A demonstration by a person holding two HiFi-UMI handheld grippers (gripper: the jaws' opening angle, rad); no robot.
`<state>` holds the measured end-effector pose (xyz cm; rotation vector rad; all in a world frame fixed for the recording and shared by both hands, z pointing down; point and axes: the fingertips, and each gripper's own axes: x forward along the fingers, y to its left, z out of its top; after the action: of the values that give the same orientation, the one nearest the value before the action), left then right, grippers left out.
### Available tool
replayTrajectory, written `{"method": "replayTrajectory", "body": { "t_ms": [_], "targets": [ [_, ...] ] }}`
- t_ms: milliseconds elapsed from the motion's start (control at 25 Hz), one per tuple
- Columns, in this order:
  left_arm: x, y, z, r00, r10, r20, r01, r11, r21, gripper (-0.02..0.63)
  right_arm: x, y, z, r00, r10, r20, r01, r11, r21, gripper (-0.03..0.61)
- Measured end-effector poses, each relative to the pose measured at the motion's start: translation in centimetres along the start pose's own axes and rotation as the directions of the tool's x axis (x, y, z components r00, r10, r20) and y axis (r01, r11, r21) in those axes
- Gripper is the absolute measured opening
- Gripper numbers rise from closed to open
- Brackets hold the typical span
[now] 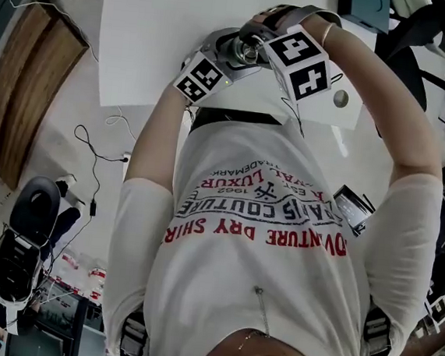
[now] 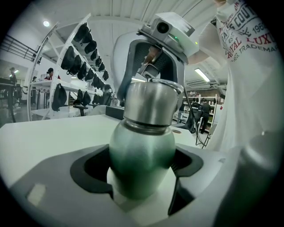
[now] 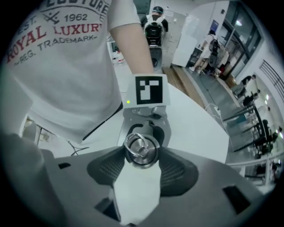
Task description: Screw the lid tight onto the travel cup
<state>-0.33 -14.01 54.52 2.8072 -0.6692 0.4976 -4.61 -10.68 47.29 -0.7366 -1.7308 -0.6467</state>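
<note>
A green metal travel cup (image 2: 141,153) with a steel lid (image 2: 153,103) is held up over the white table (image 1: 157,42). My left gripper (image 2: 142,177) is shut on the cup's green body, with a dark pad pressing on either side. From the lid's end, my right gripper (image 3: 142,166) has its ribbed pads (image 3: 178,170) against the rim of the lid (image 3: 142,150), whose wire ring lies on top. In the head view both grippers meet at the cup (image 1: 246,52), their marker cubes (image 1: 304,60) facing me. The cup's base is hidden.
A small round object (image 1: 340,98) lies on the table to the right of the grippers. Cables (image 1: 92,153) trail on the floor at the left, beside a black chair (image 1: 36,206). Racks of dark gear (image 2: 80,57) and distant people stand beyond the table.
</note>
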Motion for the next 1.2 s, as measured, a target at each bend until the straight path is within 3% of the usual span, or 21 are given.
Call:
{"method": "replayTrajectory", "body": {
  "t_ms": [200, 360, 480, 600, 680, 800, 840, 920, 1080, 1120, 1200],
  "targets": [
    [0.3, 0.1, 0.1, 1.000, -0.002, -0.001, 0.002, 1.000, -0.003, 0.397, 0.1, -0.6, -0.7, 0.995, -0.097, 0.008, 0.092, 0.964, 0.250, 0.247],
    [0.2, 0.2, 0.1, 1.000, -0.003, -0.006, 0.003, 1.000, -0.005, 0.399, 0.1, -1.1, -0.6, 0.975, -0.223, -0.007, 0.204, 0.878, 0.434, 0.247],
    [0.3, 0.0, 0.1, 1.000, -0.006, -0.007, 0.006, 1.000, -0.005, 0.398, -0.1, -1.4, -0.9, 0.949, -0.313, -0.034, 0.267, 0.741, 0.616, 0.247],
    [0.4, -0.1, 0.1, 1.000, -0.011, -0.011, 0.011, 1.000, -0.004, 0.399, -0.4, -1.6, -1.4, 0.914, -0.398, -0.080, 0.307, 0.549, 0.778, 0.247],
    [0.5, -0.1, 0.1, 1.000, -0.015, -0.013, 0.015, 1.000, -0.005, 0.399, -0.5, -1.7, -1.7, 0.891, -0.434, -0.132, 0.335, 0.433, 0.837, 0.247],
    [0.7, -0.1, 0.2, 1.000, -0.018, -0.014, 0.018, 1.000, -0.006, 0.399, -0.6, -1.8, -2.0, 0.869, -0.450, -0.205, 0.373, 0.324, 0.870, 0.247],
    [0.7, -0.1, 0.2, 1.000, -0.017, -0.014, 0.017, 1.000, -0.007, 0.399, -0.6, -1.8, -2.1, 0.867, -0.451, -0.213, 0.375, 0.309, 0.874, 0.247],
    [0.7, -0.2, 0.2, 1.000, -0.016, -0.015, 0.016, 1.000, -0.008, 0.399, -0.6, -1.7, -2.0, 0.868, -0.456, -0.197, 0.366, 0.317, 0.875, 0.247],
    [0.8, -0.4, 0.1, 1.000, -0.016, -0.016, 0.016, 1.000, -0.006, 0.399, -0.4, -0.9, -2.1, 0.864, -0.476, -0.165, 0.379, 0.398, 0.836, 0.263],
    [0.8, -0.5, 0.1, 1.000, -0.016, -0.017, 0.016, 1.000, -0.007, 0.399, -0.5, -0.7, -2.1, 0.854, -0.495, -0.159, 0.389, 0.404, 0.828, 0.278],
    [0.8, -0.5, 0.0, 1.000, -0.016, -0.018, 0.016, 1.000, -0.008, 0.400, -1.5, -0.6, -1.8, 0.825, -0.548, -0.135, 0.384, 0.370, 0.846, 0.279]
  ]
}}
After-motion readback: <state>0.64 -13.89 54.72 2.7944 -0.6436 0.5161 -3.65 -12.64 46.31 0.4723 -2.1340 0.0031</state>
